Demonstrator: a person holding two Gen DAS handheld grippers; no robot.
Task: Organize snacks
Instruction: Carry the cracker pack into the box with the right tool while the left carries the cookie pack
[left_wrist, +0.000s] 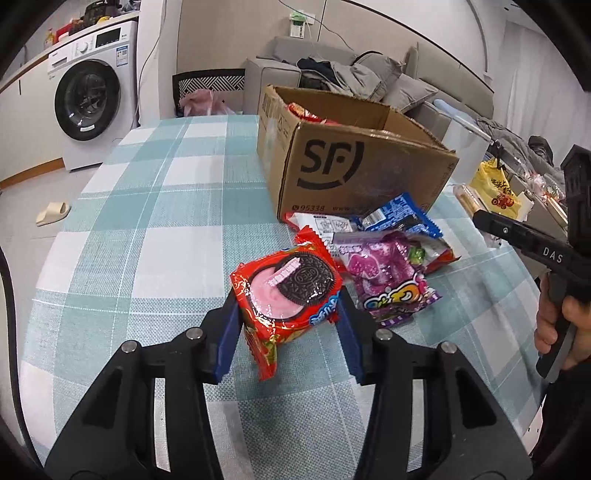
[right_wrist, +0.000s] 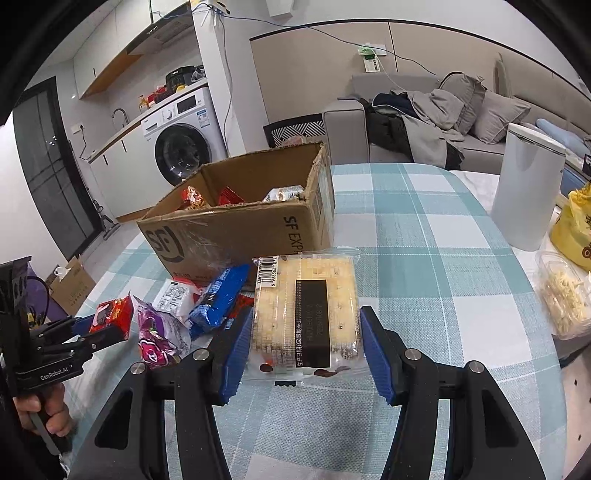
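Note:
My left gripper (left_wrist: 288, 314) is shut on a red Oreo packet (left_wrist: 286, 291) and holds it above the checked tablecloth; it also shows in the right wrist view (right_wrist: 110, 317). My right gripper (right_wrist: 306, 332) is shut on a clear packet of pale crackers (right_wrist: 306, 314) with a black label. An open SF cardboard box (left_wrist: 354, 162) stands behind, with several snacks inside (right_wrist: 229, 195). In front of the box lie a purple candy bag (left_wrist: 388, 277), a blue packet (left_wrist: 399, 218) and a white packet (left_wrist: 325, 223).
A white cylinder bin (right_wrist: 524, 188) stands at the table's right side, next to a yellow bag (right_wrist: 576, 221) and a clear tub of food (right_wrist: 565, 299). A washing machine (left_wrist: 92, 96) and a sofa (right_wrist: 443, 122) with clothes are beyond the table.

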